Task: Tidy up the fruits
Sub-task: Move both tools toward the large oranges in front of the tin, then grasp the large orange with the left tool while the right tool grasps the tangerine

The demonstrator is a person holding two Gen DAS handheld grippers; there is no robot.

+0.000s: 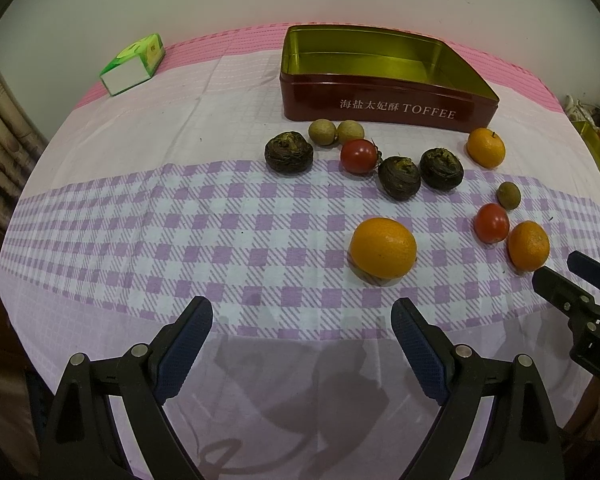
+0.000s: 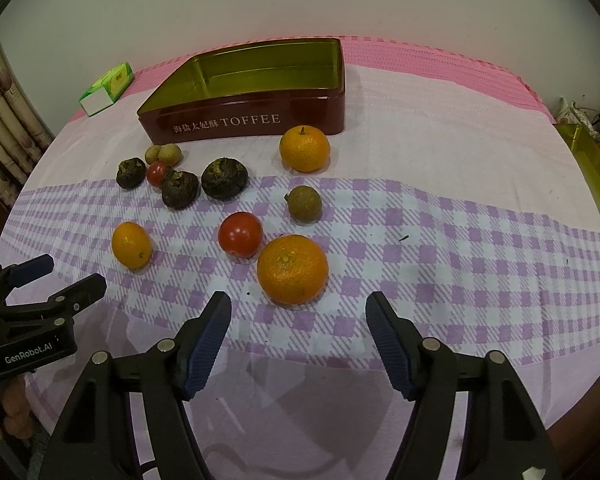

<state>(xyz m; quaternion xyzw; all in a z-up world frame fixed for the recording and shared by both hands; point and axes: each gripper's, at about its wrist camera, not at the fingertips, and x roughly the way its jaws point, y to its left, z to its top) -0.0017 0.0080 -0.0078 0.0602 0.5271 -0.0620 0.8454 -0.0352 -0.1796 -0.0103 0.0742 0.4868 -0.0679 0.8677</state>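
Right wrist view: right gripper (image 2: 298, 316) has jaws spread wide, nothing between them, hovering just short of the big orange (image 2: 292, 269) at 12 o'clock from its tips. Tomato (image 2: 240, 234) sits just beside that orange at its 10 o'clock; a longan (image 2: 305, 203) at 12, another orange (image 2: 305, 148) farther up, close to the toffee tin (image 2: 252, 120). Small orange (image 2: 132, 244) lies at 9 o'clock, near the left gripper (image 2: 60, 276), also spread apart & empty.

Left wrist view: left gripper (image 1: 302, 320) gapes over bare tablecloth (image 1: 140, 220), w/ the nearest orange (image 1: 383, 247) at 1 o'clock. Three dark water chestnuts, e.g. (image 1: 288, 151), two longans (image 1: 322, 131) & a second tomato (image 1: 358, 155) cluster in front of the tin.

Progress, my read: basically zero. Tin's inside looks empty, every fruit is on the cloth, nothing gripped. All sorting/loading is left; big orange looks like the first pick.
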